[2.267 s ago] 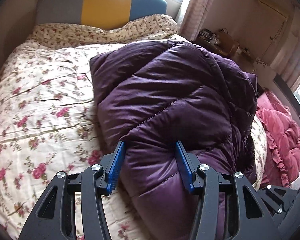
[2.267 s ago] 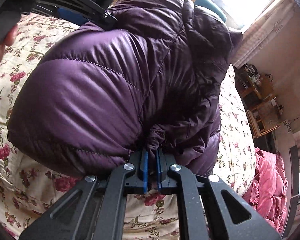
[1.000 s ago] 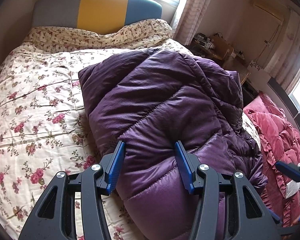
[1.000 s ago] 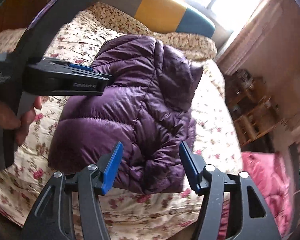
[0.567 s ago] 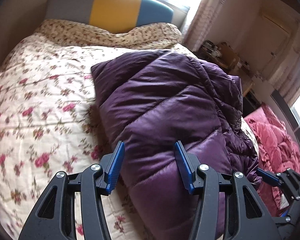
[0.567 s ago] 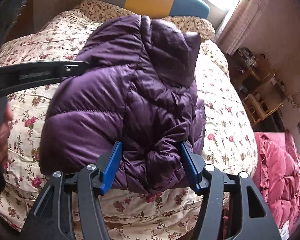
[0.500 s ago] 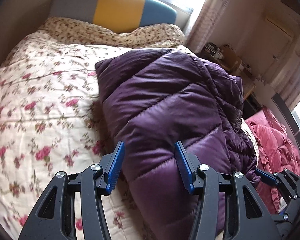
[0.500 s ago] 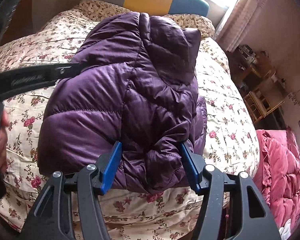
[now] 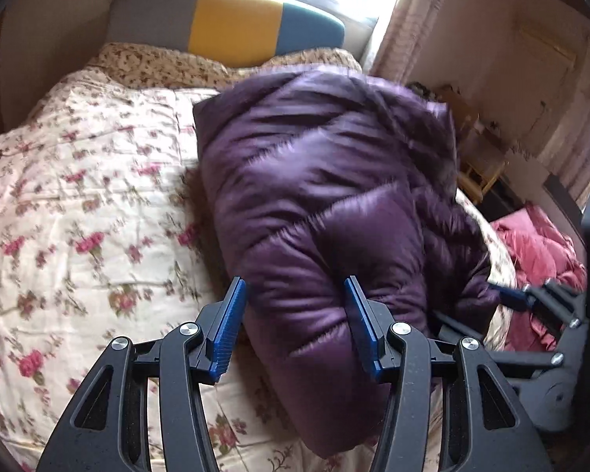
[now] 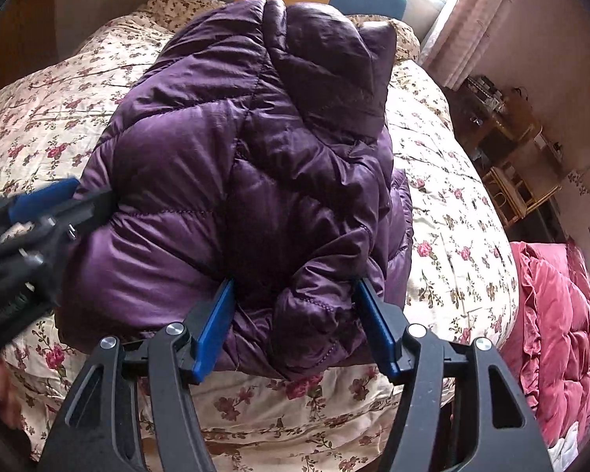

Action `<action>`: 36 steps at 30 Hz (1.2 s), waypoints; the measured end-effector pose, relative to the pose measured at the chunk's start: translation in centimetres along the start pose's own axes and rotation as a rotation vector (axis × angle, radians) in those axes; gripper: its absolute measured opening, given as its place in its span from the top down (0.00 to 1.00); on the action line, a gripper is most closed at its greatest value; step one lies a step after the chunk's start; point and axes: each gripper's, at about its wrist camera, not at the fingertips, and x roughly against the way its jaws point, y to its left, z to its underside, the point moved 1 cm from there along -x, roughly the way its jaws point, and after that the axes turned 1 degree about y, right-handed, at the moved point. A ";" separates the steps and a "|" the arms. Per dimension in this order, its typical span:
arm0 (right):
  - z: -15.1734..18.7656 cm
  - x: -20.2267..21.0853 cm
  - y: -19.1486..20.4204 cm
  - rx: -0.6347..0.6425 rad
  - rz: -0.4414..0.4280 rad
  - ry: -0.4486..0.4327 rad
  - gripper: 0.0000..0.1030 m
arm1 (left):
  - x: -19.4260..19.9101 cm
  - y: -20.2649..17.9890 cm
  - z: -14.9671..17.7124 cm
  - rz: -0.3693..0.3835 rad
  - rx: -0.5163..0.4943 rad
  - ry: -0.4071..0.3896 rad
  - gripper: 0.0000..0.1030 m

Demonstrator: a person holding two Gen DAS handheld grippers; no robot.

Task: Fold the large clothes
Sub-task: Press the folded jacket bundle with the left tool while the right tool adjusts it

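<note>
The folded purple down jacket point(image 10: 255, 181) lies bundled on the floral-quilted bed point(image 10: 444, 204) toward its near edge, with the left gripper point(image 9: 295, 322) and the right gripper point(image 10: 295, 326) each holding jaws apart astride its near end, seemingly unclamped.

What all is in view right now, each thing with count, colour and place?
jacket: one, purple, folded on the bed
quilt: one, cream with red flowers, covering the bed
headboard: one, grey, yellow and teal, at the bed's far end
blanket: one, red, beside the bed on the right
curtain: one, pale, by the window
shelf: one, wooden, against the far wall
left gripper: black with blue pads, open at the jacket's near end
right gripper: same colours, open around a jacket fold
</note>
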 end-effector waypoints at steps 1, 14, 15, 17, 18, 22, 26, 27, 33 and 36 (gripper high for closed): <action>0.0 0.0 -0.1 -0.002 -0.002 0.001 0.41 | -0.3 0.1 0.1 0.001 0.003 0.008 0.50; -1.1 3.6 -0.1 -0.023 -0.001 -0.079 0.41 | -1.1 -0.2 0.9 -0.011 -0.036 -0.002 0.50; -1.4 3.8 0.1 -0.019 0.003 -0.090 0.41 | -1.1 -0.3 0.9 -0.012 -0.039 -0.002 0.50; -2.2 3.8 0.3 -0.019 0.016 -0.106 0.41 | -1.1 -0.3 0.9 -0.016 -0.049 -0.006 0.50; -2.6 3.7 0.4 -0.027 0.019 -0.112 0.41 | -1.1 -0.4 1.0 -0.015 -0.051 -0.006 0.50; -4.8 3.4 0.4 -0.043 0.038 -0.162 0.42 | -1.1 -0.6 1.2 -0.019 -0.069 -0.011 0.50; -7.6 2.9 0.2 -0.082 0.062 -0.210 0.42 | -1.2 -0.8 1.3 -0.023 -0.081 -0.014 0.50; -8.4 2.5 0.2 -0.092 0.069 -0.216 0.42 | -1.2 -0.8 1.3 -0.022 -0.083 -0.014 0.50; -10.7 -0.9 -0.9 -0.162 0.087 -0.184 0.42 | -1.0 -0.9 1.5 -0.017 -0.101 -0.019 0.50; -11.0 -2.4 -1.5 -0.183 0.099 -0.159 0.43 | -0.9 -1.3 1.5 -0.017 -0.117 -0.021 0.50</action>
